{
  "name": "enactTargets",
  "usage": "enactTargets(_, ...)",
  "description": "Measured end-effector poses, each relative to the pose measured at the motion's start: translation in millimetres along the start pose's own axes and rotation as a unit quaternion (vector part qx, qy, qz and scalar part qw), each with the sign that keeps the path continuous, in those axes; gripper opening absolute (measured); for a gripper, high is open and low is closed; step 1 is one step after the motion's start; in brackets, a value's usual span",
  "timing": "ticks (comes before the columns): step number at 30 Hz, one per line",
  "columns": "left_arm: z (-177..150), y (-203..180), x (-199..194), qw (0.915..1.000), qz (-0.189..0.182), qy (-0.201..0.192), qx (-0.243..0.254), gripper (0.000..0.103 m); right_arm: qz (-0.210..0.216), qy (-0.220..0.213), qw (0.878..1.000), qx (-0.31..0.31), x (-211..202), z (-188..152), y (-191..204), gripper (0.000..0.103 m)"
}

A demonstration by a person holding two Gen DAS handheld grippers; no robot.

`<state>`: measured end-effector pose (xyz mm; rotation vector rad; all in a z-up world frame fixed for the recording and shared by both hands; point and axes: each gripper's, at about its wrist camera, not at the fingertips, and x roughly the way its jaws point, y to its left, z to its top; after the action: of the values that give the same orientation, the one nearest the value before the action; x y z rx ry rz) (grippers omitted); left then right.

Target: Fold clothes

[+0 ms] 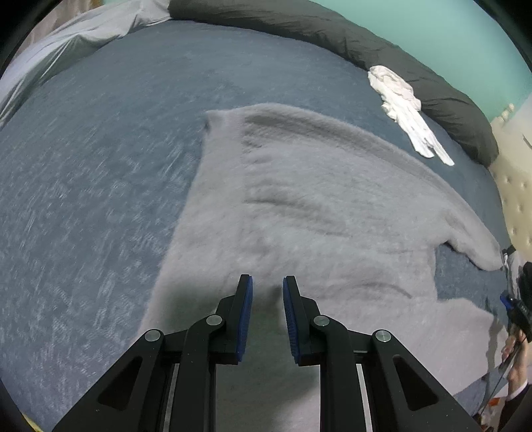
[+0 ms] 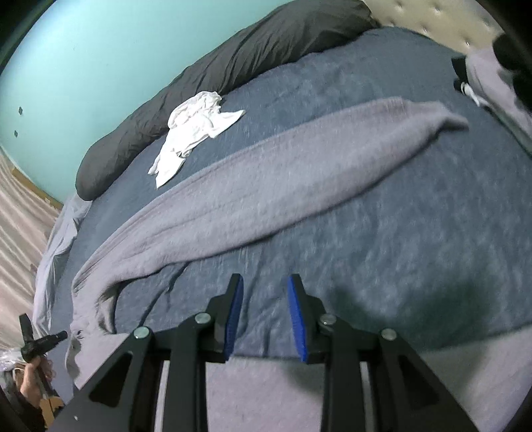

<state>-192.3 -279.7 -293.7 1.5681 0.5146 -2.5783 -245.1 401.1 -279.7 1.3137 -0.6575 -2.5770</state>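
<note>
While the fuzzy light-grey knit sweater (image 1: 299, 206) lies spread flat on the blue-grey bed cover (image 1: 99, 166), the left hand-held gripper (image 1: 267, 282) hovers over its near part, blue-padded fingers (image 1: 246, 312) spread, nothing between them. Right hand-held gripper (image 2: 265, 282) likewise spread and empty, above bare cover just beside the sweater's long sleeve (image 2: 299, 159), which runs diagonally across the bed. Crumpled white cloth garment (image 1: 404, 106) sits well apart from the sweater, touching the long dark-grey bolster pillow (image 1: 332, 30) at the far edge. Turquoise wall (image 2: 83, 59) behind. Both views show motion blur.
</note>
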Motion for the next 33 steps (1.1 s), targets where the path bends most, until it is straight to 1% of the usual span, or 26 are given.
enactTargets(6, -10.1, 30.2, -7.7, 0.9999, 0.006, -0.004, -0.014, 0.021, 0.021, -0.008, 0.999, 0.028, -3.7, -21.4, 6.8, 0.027)
enactTargets(9, -3.6, 32.6, -1.5, 0.9999, 0.012, -0.007, -0.01, 0.022, 0.024, -0.012, 0.999, 0.026, -5.9, -32.6, 11.9, 0.027)
enactTargets(11, 2.2, 32.1, 3.0, 0.9998, 0.006, -0.01, -0.017, 0.026, 0.027, -0.014, 0.999, 0.026, -5.8, -39.2, 13.3, 0.027)
enactTargets(13, 7.0, 25.2, 6.0, 0.9998, -0.007, -0.012, -0.017, 0.027, 0.03, -0.015, 0.999, 0.029, -5.7, -46.1, 14.3, 0.027)
enactTargets(17, 12.9, -5.9, 14.0, 0.9995, -0.028, -0.008, 0.016, 0.027, 0.033, -0.01, 0.999, 0.025, 0.1, -58.7, 19.7, 0.027)
enactTargets(18, 13.2, -11.6, 18.3, 0.9994, -0.027, -0.004, 0.022, 0.027, 0.033, -0.008, 0.999, 0.023, 2.3, -61.4, 21.1, 0.027)
enactTargets(21, 10.5, -22.5, 38.4, 0.9991, -0.004, 0.016, 0.038, 0.027, 0.041, -0.005, 0.999, 0.029, 4.8, -67.5, 23.6, 0.027)
enactTargets(24, 8.8, -21.2, 52.1, 0.9989, 0.003, 0.027, 0.038, 0.027, 0.048, -0.008, 0.998, 0.029, 4.4, -73.3, 28.6, 0.027)
enactTargets(27, 11.8, -22.8, 44.2, 0.9992, 0.0, 0.023, 0.032, 0.027, 0.051, -0.009, 0.998, 0.026, 2.5, -73.9, 31.3, 0.028)
enactTargets(28, 12.3, -25.4, 36.5, 0.9995, -0.003, 0.014, 0.03, 0.027, 0.052, -0.01, 0.998, 0.026, 1.8, -74.0, 32.3, 0.028)
enactTargets(29, 12.4, -29.5, 27.3, 0.9995, -0.014, 0.002, 0.029, 0.027, 0.053, -0.01, 0.998, 0.025, 1.2, -74.2, 33.2, 0.028)
enactTargets(31, 9.5, -44.2, 15.2, 0.9982, -0.041, -0.005, 0.043, 0.027, 0.055, -0.011, 0.998, 0.023, -0.1, -74.6, 35.0, 0.028)
enactTargets(33, 3.2, -64.7, 13.8, 0.9958, -0.05, 0.007, 0.076, 0.027, 0.057, -0.012, 0.998, 0.022, -1.4, -75.0, 36.8, 0.028)
